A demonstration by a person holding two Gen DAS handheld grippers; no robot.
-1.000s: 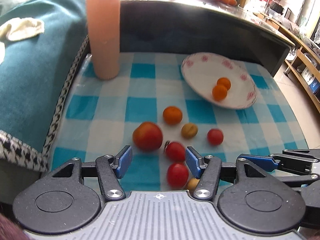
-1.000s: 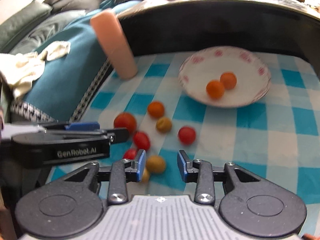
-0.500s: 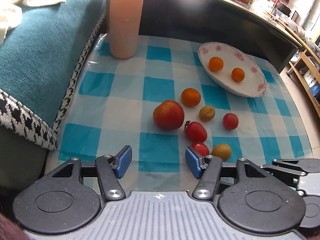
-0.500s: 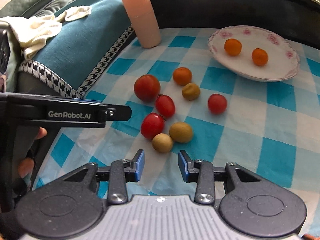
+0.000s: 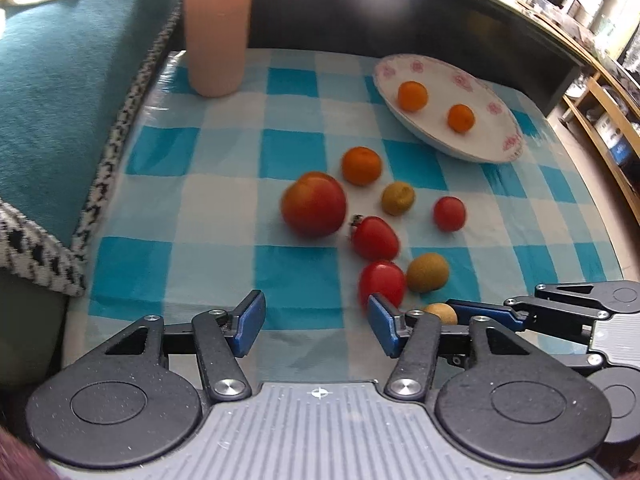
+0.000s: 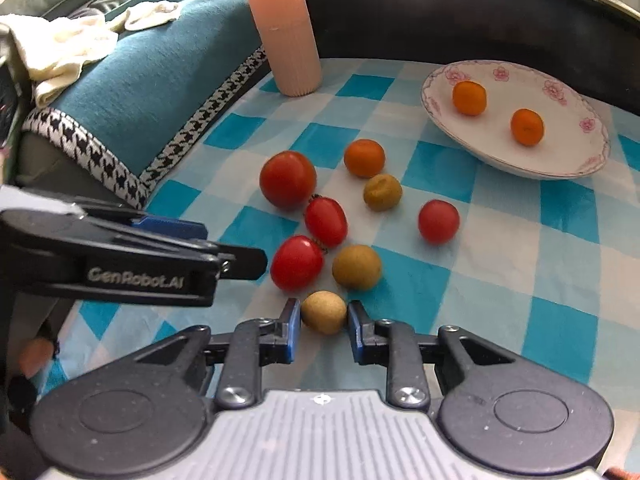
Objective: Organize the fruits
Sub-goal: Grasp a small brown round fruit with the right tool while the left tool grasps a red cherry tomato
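**A:** Blue pads of your right gripper (image 6: 320, 322) are closed on the small tan fruit (image 6: 323, 312), one pad against each side of it. It sits on the checked cloth (image 6: 480, 292) at the very near edge of the fruit cluster.

**B:** And my left gripper (image 5: 316, 322)?

**A:** Its jaws are closing, yet they stand well apart with only cloth between them. The right pad is just in front of a red tomato (image 5: 382, 283); nothing is pressed.

**B:** Where does the rest of the fruit lie?

**A:** Just beyond the tan fruit you hold there is a larger brown-green fruit (image 6: 357, 267) to the right and that red tomato to the left. Farther on comes an oblong red tomato (image 6: 326, 221), then a big round red tomato (image 6: 288, 179) to the far left. An orange fruit (image 6: 364, 158) lies beyond them with a yellowish-brown fruit (image 6: 382, 192) just near it, and a lone red tomato (image 6: 438, 221) sits off to the right.

**B:** The plate?

**A:** Your white plate with pink flowers (image 6: 568, 164) is at the far right of the cloth, with two small oranges (image 6: 469, 98) in it, apart from each other. A pink ribbed cylinder (image 6: 284, 32) stands upright at the far left, beside teal fabric (image 6: 148, 80).
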